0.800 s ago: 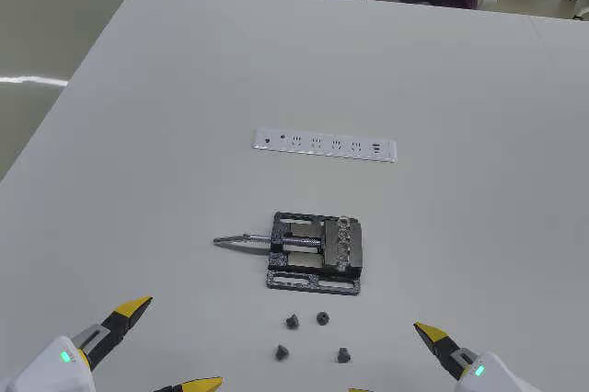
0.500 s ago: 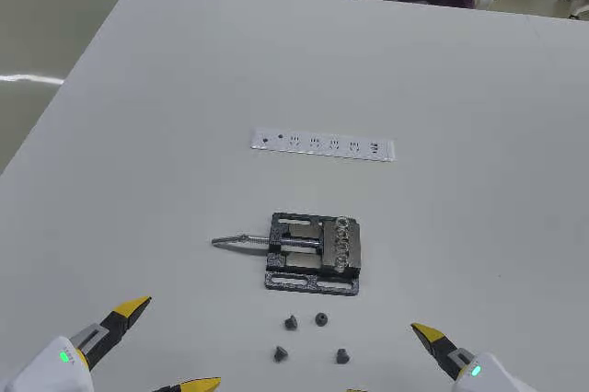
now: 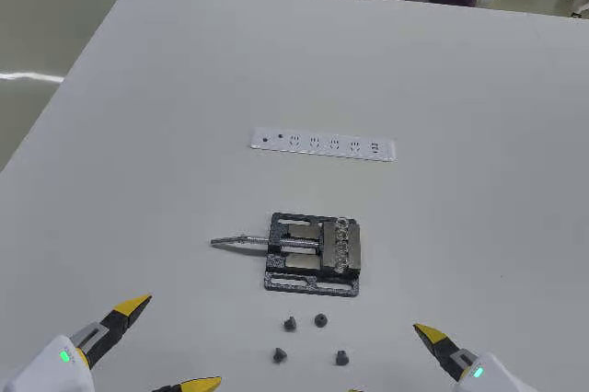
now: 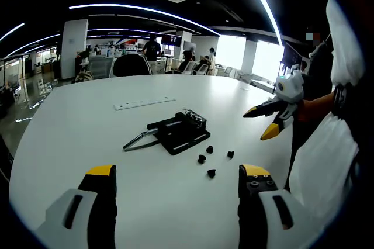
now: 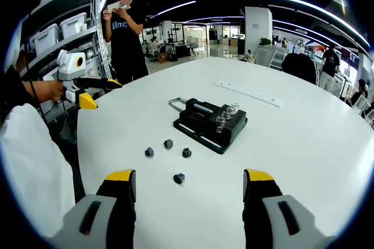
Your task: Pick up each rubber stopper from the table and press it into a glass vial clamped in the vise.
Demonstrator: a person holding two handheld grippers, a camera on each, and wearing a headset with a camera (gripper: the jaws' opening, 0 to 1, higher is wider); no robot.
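Table point(image 3: 460, 134), white and broad, seen from above in the head view, with a small black vise point(image 3: 313, 280) near its front edge. Clamped in the vise is a short row of clear glass vials point(image 3: 344, 243), standing upright with open mouths up; the clamp likely holds them steady so that a stopper can be pushed down without a vial tipping or sliding. The vise's screw handle point(image 3: 235, 241) sticks out to the side, away from the vials. Just in front of the vise lie 4 small dark rubber stoppers point(image 3: 290, 324), point(image 3: 320, 320), point(image 3: 279, 354), point(image 3: 341, 357), loose on the table, apart from one another and close to the vials, which keeps the carry short. A white power strip point(image 3: 322, 144) lies beyond the vise, well apart from the work. The left gripper point(image 3: 164, 344) and the right gripper point(image 4: 260, 124) hover low at either side of the stoppers, touching nothing. Both have their yellow-tipped jaws spread wide and empty, which suits a first pick. No vial is stoppered yet, so the task looks to be at its start.
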